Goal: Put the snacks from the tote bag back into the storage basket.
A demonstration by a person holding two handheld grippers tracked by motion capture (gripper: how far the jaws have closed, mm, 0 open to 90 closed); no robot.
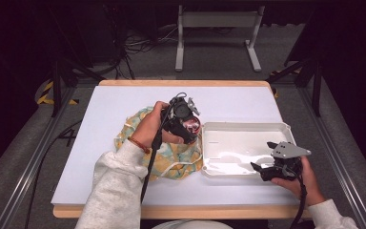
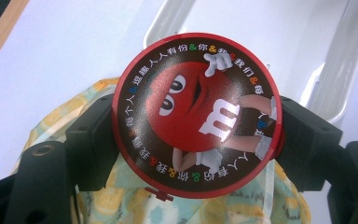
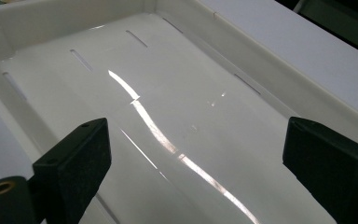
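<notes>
A round red tin (image 2: 196,114) printed with a red candy character and a ring of small writing sits clamped between the black jaws of my left gripper (image 2: 193,140). In the high view that left gripper (image 1: 187,125) hovers with the tin (image 1: 191,126) above a yellow and light-blue patterned cloth bag (image 1: 171,155), close to the left end of a white plastic tray (image 1: 209,131). My right gripper (image 1: 263,160) stands open at the tray's near right corner. Its jaws (image 3: 193,163) spread wide over the bare tray floor (image 3: 168,93) with nothing between them.
The tray and the cloth bag (image 2: 102,200) lie on a white board (image 1: 100,143) set on a wooden table (image 1: 181,83). Beyond the table stand a grey metal frame (image 1: 217,28) and loose cables on the floor.
</notes>
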